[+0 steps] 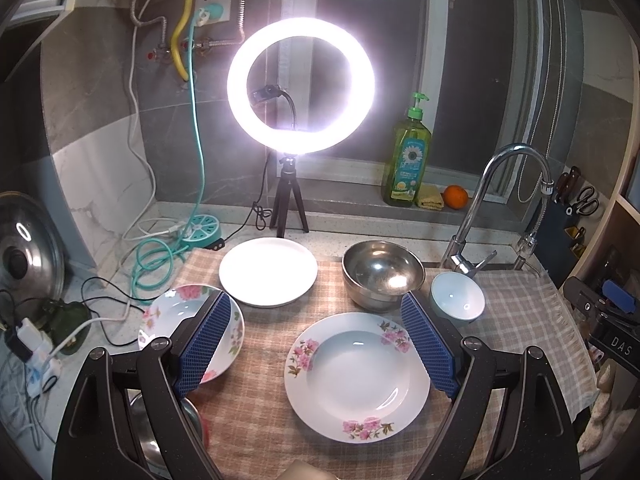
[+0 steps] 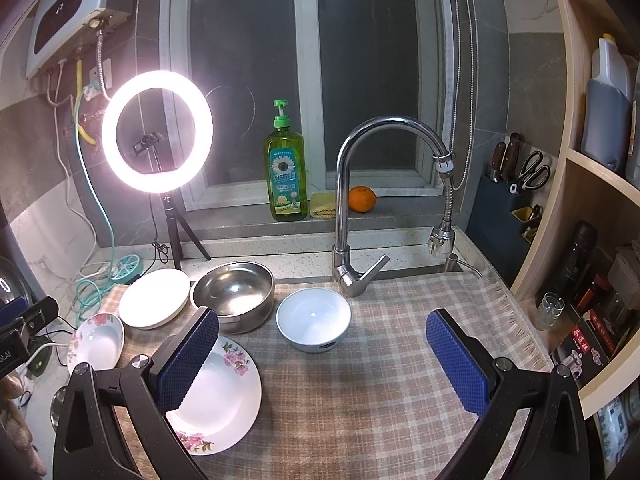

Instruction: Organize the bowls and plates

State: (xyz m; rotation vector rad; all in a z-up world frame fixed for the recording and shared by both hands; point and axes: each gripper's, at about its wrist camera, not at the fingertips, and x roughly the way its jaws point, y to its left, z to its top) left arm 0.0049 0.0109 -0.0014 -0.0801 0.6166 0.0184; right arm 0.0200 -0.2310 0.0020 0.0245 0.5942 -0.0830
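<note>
On the checked cloth point(image 1: 256, 420) lie a large floral deep plate point(image 1: 356, 376), a smaller floral plate point(image 1: 176, 316) at the left, a plain white plate point(image 1: 268, 271), a steel bowl point(image 1: 382, 274) and a white bowl point(image 1: 458, 295). My left gripper point(image 1: 318, 312) hovers open above the large floral plate, nothing between its blue pads point(image 1: 428, 344). In the right wrist view the white bowl point(image 2: 314, 318), steel bowl point(image 2: 234, 294), white plate point(image 2: 154, 298) and both floral plates point(image 2: 224, 396) point(image 2: 96, 342) show. My right gripper point(image 2: 322, 330) is open over the cloth point(image 2: 380, 380), near the white bowl.
A lit ring light on a tripod point(image 1: 300, 84) stands behind the plates. A chrome tap point(image 2: 360, 200) rises at the back right, with a detergent bottle point(image 2: 286, 176) and an orange point(image 2: 362, 199) on the sill. Cables point(image 1: 152, 264) and a pot lid point(image 1: 24, 252) crowd the left; shelves point(image 2: 592, 240) line the right.
</note>
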